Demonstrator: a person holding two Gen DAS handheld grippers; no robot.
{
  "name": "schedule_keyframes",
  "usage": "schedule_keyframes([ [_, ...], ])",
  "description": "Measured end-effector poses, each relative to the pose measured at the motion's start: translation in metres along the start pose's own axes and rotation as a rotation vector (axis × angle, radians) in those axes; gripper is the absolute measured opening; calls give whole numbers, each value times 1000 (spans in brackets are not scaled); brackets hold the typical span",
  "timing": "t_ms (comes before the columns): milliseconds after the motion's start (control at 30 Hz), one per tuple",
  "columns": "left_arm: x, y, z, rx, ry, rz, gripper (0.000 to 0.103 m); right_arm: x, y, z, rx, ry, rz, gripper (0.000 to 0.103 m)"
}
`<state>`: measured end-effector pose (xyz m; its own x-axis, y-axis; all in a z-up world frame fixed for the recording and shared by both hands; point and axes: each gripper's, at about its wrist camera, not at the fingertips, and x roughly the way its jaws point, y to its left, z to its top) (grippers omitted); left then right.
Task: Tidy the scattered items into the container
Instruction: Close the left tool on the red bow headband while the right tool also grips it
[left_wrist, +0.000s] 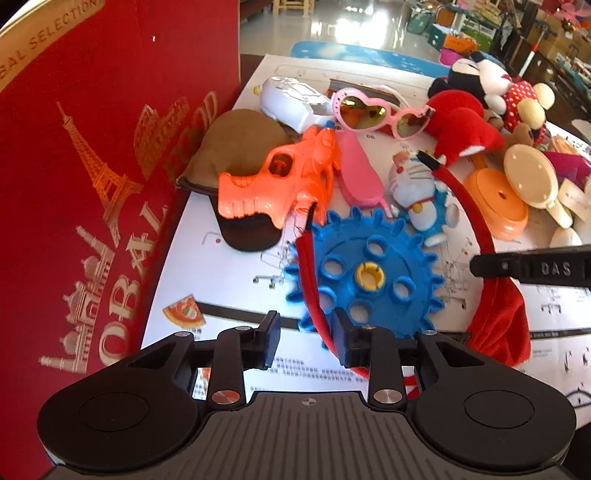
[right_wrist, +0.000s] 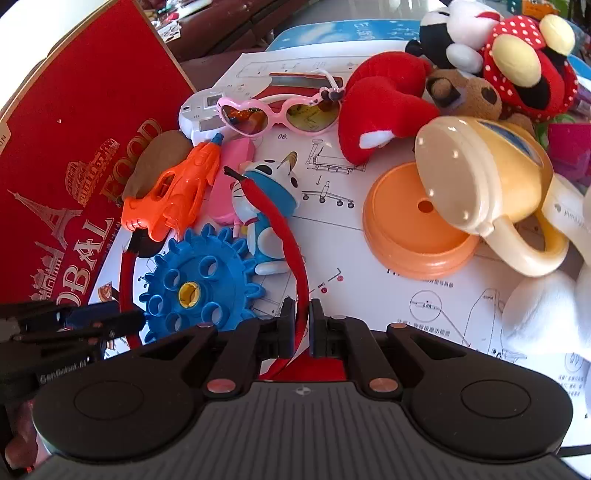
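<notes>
Right wrist view shows the red headband (right_wrist: 295, 258) as the thing in hand: its thin band arcs up off the paper over the blue cat figure (right_wrist: 271, 206), and the right gripper (right_wrist: 300, 326) is clamped tight on the near end of one leg. The other leg runs beside the blue gear (left_wrist: 369, 273), where the left gripper (left_wrist: 306, 338) has its jaws partly apart astride it, one pad touching the band; whether it truly grips I cannot tell. Close around lie an orange water pistol (left_wrist: 273, 184), pink heart sunglasses (right_wrist: 280, 110), an orange lid (right_wrist: 410, 229) and a cream cup (right_wrist: 491, 173), with plush toys behind. My reading is that the pick-up of the headband is under way; next it needs lifting clear of the gear and figure, then carrying left to the red box (left_wrist: 110, 147). That box reads "GLOBAL", "FOOD" and "SELECTION"; the right gripper's finger (left_wrist: 532, 267) bears "DAS".
</notes>
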<state>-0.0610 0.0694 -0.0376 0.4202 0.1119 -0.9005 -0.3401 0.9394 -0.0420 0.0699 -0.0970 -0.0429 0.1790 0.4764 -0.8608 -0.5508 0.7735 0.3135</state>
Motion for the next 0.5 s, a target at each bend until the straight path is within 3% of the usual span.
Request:
schedule_keyframes([
  [333, -4, 1, -13, -56, 46, -14, 45, -5, -2, -8, 34, -3, 41, 8],
  [500, 2, -2, -14, -59, 88, -25, 53, -7, -1, -12, 42, -5, 61, 8],
])
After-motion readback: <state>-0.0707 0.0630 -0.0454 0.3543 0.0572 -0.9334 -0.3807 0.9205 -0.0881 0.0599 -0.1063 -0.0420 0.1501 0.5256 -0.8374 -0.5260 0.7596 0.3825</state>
